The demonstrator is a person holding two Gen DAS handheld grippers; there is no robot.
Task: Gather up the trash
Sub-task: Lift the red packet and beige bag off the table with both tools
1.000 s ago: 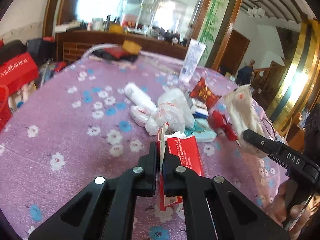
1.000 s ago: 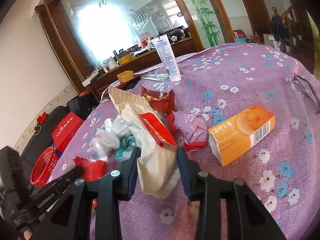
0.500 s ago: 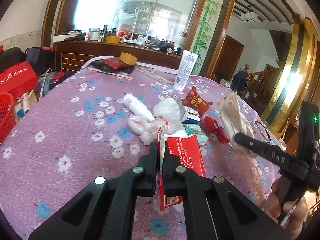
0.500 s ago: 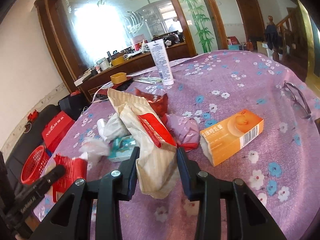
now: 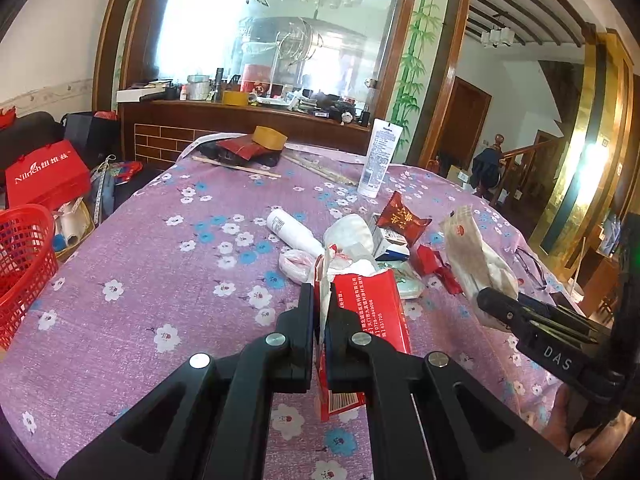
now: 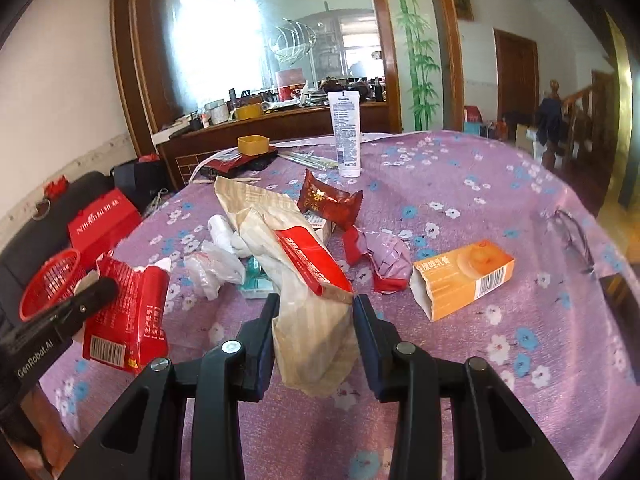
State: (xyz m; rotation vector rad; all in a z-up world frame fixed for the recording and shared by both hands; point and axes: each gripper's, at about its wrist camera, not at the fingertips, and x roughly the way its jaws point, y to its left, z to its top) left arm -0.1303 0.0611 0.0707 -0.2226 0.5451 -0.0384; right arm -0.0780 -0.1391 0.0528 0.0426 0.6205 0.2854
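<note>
Red pack (image 5: 370, 312) pinched in your left gripper (image 5: 319, 312), beige bag (image 6: 308, 312) clamped in your right gripper (image 6: 314, 320), both over the purple cloth (image 6: 500, 184), orange box (image 6: 464, 278) lying beside.

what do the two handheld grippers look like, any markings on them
Both are matte black plastic. The left gripper and right gripper each have two flat fingers on angular, cut-out arms with round silver screws. Seen from the side, the right one carries white "DAS" lettering, and the left one reads "GenRobot.AI". The right gripper's pads look dark blue. No sleeves or cables show.
</note>
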